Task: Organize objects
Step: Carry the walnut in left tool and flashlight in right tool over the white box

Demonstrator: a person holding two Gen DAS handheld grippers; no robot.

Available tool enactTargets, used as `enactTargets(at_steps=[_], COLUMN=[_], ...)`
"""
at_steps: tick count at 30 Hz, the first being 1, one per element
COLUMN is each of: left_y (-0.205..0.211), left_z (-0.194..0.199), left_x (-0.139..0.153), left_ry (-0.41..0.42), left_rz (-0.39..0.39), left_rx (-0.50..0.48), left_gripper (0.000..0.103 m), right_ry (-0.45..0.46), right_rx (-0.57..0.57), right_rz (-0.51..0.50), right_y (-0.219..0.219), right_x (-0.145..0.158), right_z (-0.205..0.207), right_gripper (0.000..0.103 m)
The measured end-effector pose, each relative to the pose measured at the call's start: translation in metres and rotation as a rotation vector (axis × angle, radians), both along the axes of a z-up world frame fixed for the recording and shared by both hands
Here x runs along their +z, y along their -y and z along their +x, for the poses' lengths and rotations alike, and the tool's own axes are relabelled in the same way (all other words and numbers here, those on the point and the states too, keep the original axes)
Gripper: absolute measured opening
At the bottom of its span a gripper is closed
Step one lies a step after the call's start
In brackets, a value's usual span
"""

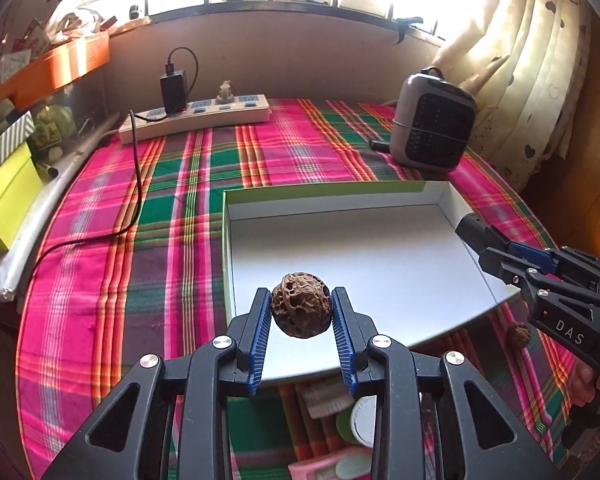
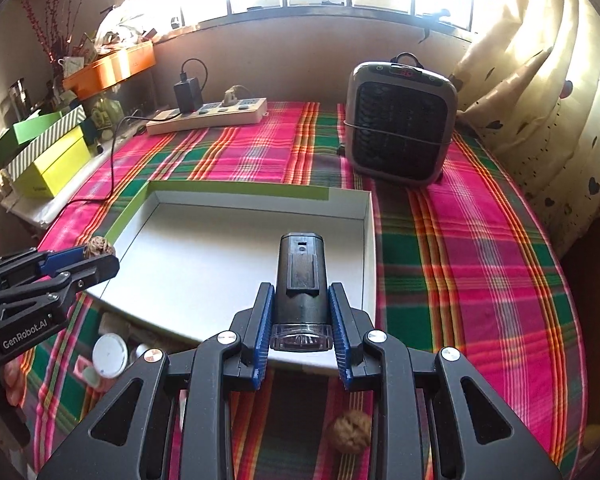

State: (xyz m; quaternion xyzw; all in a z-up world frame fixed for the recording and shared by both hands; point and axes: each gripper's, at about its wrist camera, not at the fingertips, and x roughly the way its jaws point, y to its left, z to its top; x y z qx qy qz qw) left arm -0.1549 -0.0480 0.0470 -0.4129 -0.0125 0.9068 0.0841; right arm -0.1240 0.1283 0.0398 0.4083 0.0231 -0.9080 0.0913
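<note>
Brown, wrinkled walnut (image 1: pixel 300 305) sits clamped between the blue ribbed pads (image 1: pixel 260 340) of the left gripper (image 1: pixel 300 312), held above the near edge of the shallow white cardboard box with green outer walls (image 1: pixel 380 204). Box rests on the pink-and-green plaid tablecloth (image 1: pixel 160 208). Right gripper (image 1: pixel 470 230) enters from the right over the box's right wall, carrying a black object. Second walnut (image 1: pixel 518 335) lies on the cloth beside the box's near right corner. White power strip (image 1: pixel 196 118) and grey fan heater (image 1: pixel 434 120) stand farther back.

Right wrist view: right gripper (image 2: pixel 300 312) jaws are closed on a black cylindrical flashlight with a clear lens end (image 2: pixel 301 280), lens toward the camera, body over the box floor (image 2: pixel 220 248). Left gripper (image 2: pixel 100 254) holds its walnut (image 2: pixel 99 246) at the box's left wall. Second walnut (image 2: pixel 350 432) lies on the cloth below the fingers. White round lid (image 2: pixel 109 355) lies near the box's front left corner.
</note>
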Motion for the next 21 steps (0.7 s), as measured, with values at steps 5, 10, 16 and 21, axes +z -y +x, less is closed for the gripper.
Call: enactTargets(at_steps=[5,10,16,21], left_y=[0.000,-0.003,-0.007,-0.008], left_z=[-0.022,-0.041,-0.057,-0.062], left_x=[-0.007,-0.012,-0.020,-0.024], left_ry=[0.018,0.035,0.052,0.051], left_rz=[-0.007,-0.016,-0.039,-0.046], left_rx=[0.004,0.003,0.003,0.006], left_gripper=[0.028,0.028,0.029,0.029], right_ry=[0.026,0.055,0.068,0.075], right_rx=[-0.008,-0.014,-0.005,0.001], right_rz=[0.004,0.020,0.037,0.040], right_y=[-0.001,-0.001,0.002,0.003], right_x=[-0.008,-0.018,-0.027,-0.031], right_z=[-0.021,-0.039,-0.051,-0.057], right_gripper=[0.028,0.028,0.028,0.028])
